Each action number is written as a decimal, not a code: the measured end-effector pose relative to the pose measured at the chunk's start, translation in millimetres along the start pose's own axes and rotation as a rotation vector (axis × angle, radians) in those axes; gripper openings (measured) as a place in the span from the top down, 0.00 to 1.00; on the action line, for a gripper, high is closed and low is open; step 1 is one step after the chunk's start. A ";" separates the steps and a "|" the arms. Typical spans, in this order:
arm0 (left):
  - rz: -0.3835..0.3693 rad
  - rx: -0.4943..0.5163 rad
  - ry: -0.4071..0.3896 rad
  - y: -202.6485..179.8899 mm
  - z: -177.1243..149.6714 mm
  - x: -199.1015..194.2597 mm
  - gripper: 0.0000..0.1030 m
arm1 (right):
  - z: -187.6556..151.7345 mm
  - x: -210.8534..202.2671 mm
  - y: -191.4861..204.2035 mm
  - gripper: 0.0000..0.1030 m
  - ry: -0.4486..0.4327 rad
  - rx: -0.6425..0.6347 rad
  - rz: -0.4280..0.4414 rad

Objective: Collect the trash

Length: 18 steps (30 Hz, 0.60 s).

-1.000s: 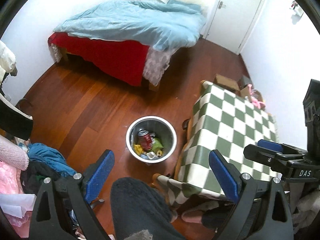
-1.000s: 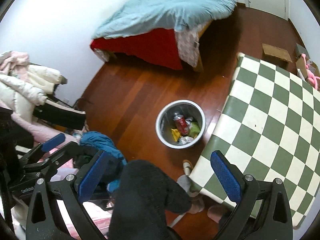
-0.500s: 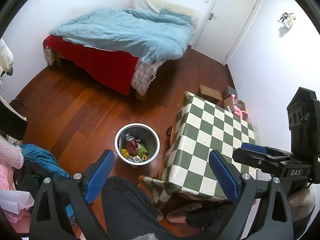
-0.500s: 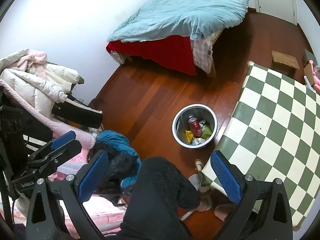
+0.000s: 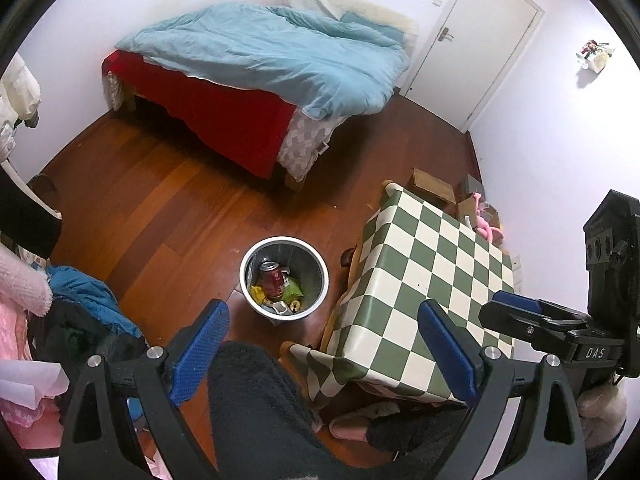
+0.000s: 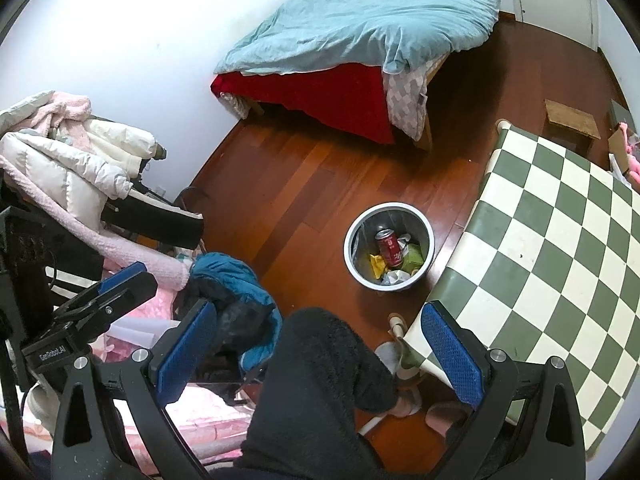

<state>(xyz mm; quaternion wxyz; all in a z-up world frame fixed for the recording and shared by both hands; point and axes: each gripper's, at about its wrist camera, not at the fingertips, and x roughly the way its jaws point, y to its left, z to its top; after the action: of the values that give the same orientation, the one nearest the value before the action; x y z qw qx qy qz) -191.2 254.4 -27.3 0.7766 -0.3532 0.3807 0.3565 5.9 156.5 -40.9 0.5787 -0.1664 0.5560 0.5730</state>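
Observation:
A round metal trash bin (image 5: 246,276) stands on the wooden floor beside the table; it also shows in the right wrist view (image 6: 352,258). Inside lie a red soda can (image 5: 273,281), yellow and green wrappers (image 5: 294,289) and crumpled paper; the can shows in the right wrist view too (image 6: 390,249). My left gripper (image 5: 324,354) is open and empty, held high above the floor near the bin. My right gripper (image 6: 318,354) is open and empty, also high up. Each gripper shows at the edge of the other's view.
A table with a green-and-white checked cloth (image 5: 432,280) stands right of the bin. A bed with a blue duvet (image 5: 272,52) is at the back. Clothes are piled at left (image 6: 64,160). A cardboard box (image 5: 434,186) sits behind the table. A dark-trousered leg (image 5: 264,412) is below.
Both grippers have risen and pulled back, so the bin and table look smaller and more of the room shows. Both stay open and empty.

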 end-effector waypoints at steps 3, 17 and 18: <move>0.003 0.003 -0.001 -0.5 -0.8 0.6 0.06 | -0.5 0.8 2.2 0.00 0.005 -0.004 0.005; -0.002 0.011 0.001 -0.3 -2.1 1.7 0.00 | -2.3 4.9 5.8 0.00 0.028 -0.015 0.014; -0.004 0.012 0.002 -0.4 -2.0 1.7 0.00 | -3.0 5.2 6.1 0.00 0.030 -0.015 0.017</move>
<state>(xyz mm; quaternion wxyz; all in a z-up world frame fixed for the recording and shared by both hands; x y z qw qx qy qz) -190.8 253.0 -29.5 0.7791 -0.3497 0.3831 0.3520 -2.1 158.2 -43.5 0.5640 -0.1747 0.5619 0.5793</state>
